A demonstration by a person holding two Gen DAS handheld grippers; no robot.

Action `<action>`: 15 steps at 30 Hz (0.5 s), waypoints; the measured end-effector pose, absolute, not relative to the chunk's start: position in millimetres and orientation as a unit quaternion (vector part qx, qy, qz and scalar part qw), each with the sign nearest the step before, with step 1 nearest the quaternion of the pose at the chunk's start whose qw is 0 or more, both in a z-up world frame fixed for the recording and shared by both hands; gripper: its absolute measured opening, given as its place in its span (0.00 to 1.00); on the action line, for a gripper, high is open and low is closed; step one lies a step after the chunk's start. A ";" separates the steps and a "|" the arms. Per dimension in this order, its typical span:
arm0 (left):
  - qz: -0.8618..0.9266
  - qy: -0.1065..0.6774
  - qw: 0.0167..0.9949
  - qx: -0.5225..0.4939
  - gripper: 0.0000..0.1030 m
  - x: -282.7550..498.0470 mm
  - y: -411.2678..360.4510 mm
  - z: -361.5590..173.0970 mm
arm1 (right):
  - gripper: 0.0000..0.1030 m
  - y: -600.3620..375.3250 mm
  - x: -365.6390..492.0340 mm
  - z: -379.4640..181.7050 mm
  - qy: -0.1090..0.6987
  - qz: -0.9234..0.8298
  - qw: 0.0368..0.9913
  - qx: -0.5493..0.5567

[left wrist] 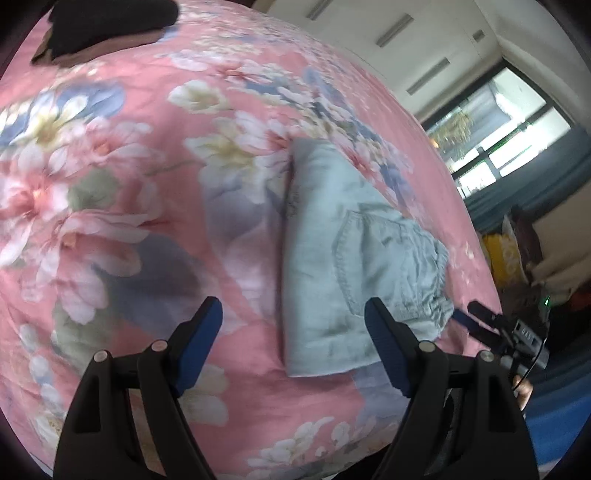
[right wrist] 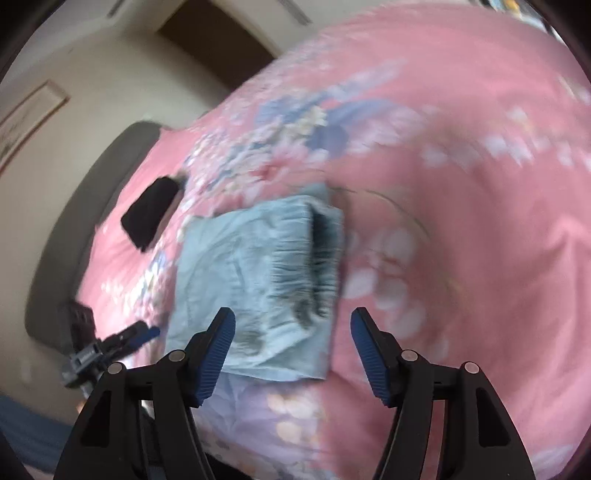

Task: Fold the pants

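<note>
Light blue pants (left wrist: 332,258) lie folded into a compact bundle on a pink floral bedspread (left wrist: 110,184). A back pocket and the gathered waistband face up. My left gripper (left wrist: 293,310) is open just short of the bundle's near edge, and its pads touch nothing. In the right wrist view the same pants (right wrist: 251,258) show their waistband opening. My right gripper (right wrist: 293,315) is open over the near edge with nothing pinched. Each view also catches the other gripper at the side: the right one (left wrist: 495,325) and the left one (right wrist: 122,339).
A dark folded garment (left wrist: 110,26) (right wrist: 151,212) rests farther up the bed on the bedspread (right wrist: 461,184). A grey headboard (right wrist: 74,229) curves along the bed's end. Past the bed's edge are a window (left wrist: 498,122) and a yellow bag (left wrist: 502,258).
</note>
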State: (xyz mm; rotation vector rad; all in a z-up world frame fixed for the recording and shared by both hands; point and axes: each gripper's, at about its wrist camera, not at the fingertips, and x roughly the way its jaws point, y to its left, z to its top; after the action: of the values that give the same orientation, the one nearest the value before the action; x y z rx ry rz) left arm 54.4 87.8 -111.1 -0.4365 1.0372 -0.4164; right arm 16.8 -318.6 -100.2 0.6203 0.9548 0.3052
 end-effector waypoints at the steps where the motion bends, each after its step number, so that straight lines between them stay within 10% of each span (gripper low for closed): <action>1: -0.197 0.491 0.822 -0.212 0.77 56.4 89.5 -111.6 | 0.64 -320.4 17.6 -103.8 0.453 0.142 0.828 0.299; 15: -0.228 0.523 0.785 -0.240 0.77 83.2 79.6 -130.1 | 0.64 -319.9 49.2 -128.7 0.480 0.151 0.801 0.324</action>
State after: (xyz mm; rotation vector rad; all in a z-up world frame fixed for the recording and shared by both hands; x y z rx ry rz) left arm 83.2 79.6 -130.1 -0.5167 1.1284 -0.4923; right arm 49.2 -319.9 -128.7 0.6955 1.0294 0.3229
